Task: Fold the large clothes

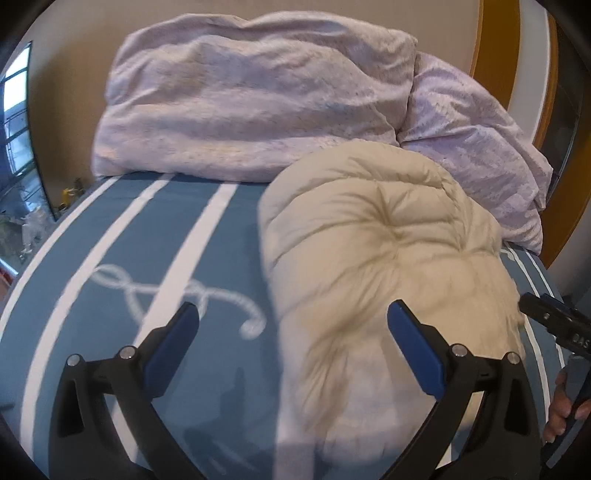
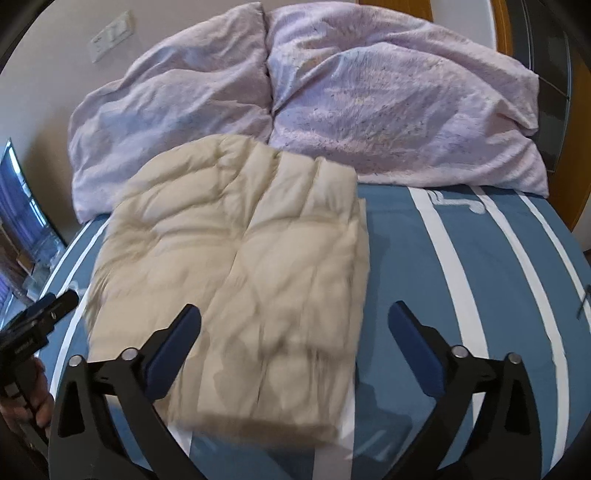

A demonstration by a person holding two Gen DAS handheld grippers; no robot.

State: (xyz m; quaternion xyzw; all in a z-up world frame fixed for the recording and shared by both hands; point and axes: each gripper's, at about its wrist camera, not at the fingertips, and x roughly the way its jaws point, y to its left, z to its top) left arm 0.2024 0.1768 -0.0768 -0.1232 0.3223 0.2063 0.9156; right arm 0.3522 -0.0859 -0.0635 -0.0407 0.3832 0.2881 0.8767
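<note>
A cream padded garment lies folded into a thick block on the blue bed cover with white stripes. In the left wrist view the same garment bulges at centre right. My left gripper is open above the bed, its right finger over the garment's near part and nothing between the pads. My right gripper is open too, hovering over the garment's near right corner and holding nothing. The other gripper's black body shows at each frame's edge, the right gripper and the left gripper, each with a hand on it.
Two crumpled lilac pillows lie against the wall at the head of the bed. A wooden door frame stands at the right. A window is at the left, and a wall switch plate sits above the pillows.
</note>
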